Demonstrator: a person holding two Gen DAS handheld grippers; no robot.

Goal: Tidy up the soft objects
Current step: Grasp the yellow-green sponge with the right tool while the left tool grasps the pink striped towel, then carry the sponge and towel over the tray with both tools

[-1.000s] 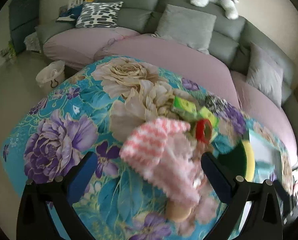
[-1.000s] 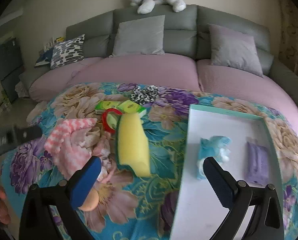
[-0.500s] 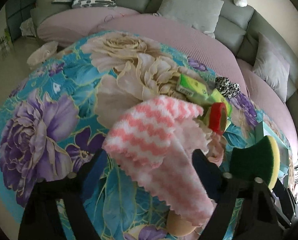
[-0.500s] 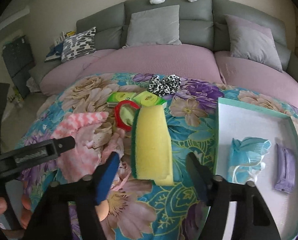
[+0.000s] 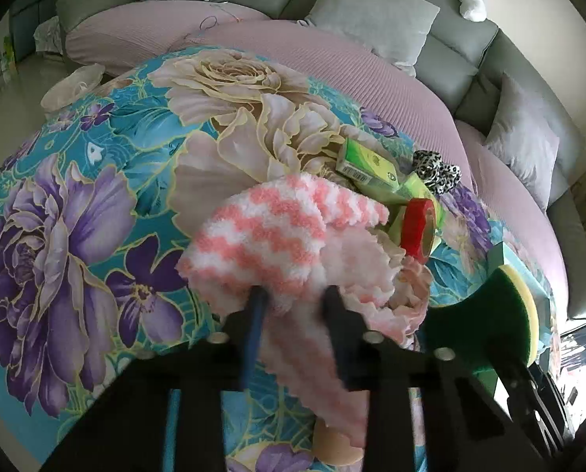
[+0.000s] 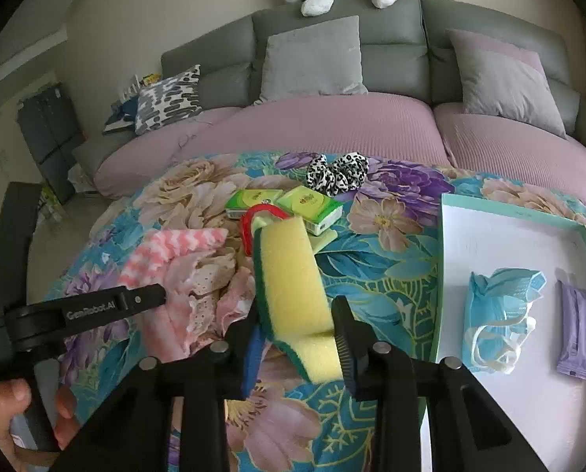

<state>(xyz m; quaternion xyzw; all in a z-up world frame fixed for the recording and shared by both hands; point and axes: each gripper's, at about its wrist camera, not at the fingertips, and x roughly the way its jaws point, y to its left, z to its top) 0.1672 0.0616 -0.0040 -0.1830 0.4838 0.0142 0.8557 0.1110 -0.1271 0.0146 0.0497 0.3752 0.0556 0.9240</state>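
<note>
Worktop edge: the flowered cloth (image 5: 76,204) is falling away at the left, with bare floor beyond.
Open room: the white tray (image 6: 505,259) is lying at the right, holding a blue mask (image 6: 501,295) and a purple packet (image 6: 577,334).
Left gripper (image 5: 293,295): its fingers are pinching closed on the pink striped cloth (image 5: 265,232), bunched on the worktop.
Right gripper (image 6: 296,326): its fingers are squeezing the yellow sponge (image 6: 293,283), just left of the tray.

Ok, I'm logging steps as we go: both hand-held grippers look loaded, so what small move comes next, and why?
Probably carry the sponge rightward over the tray and release it. The right hand-held gripper is shut on it beside the tray, which already holds a mask and a pouch. The left hand-held gripper is only just pinching the cloth.
</note>
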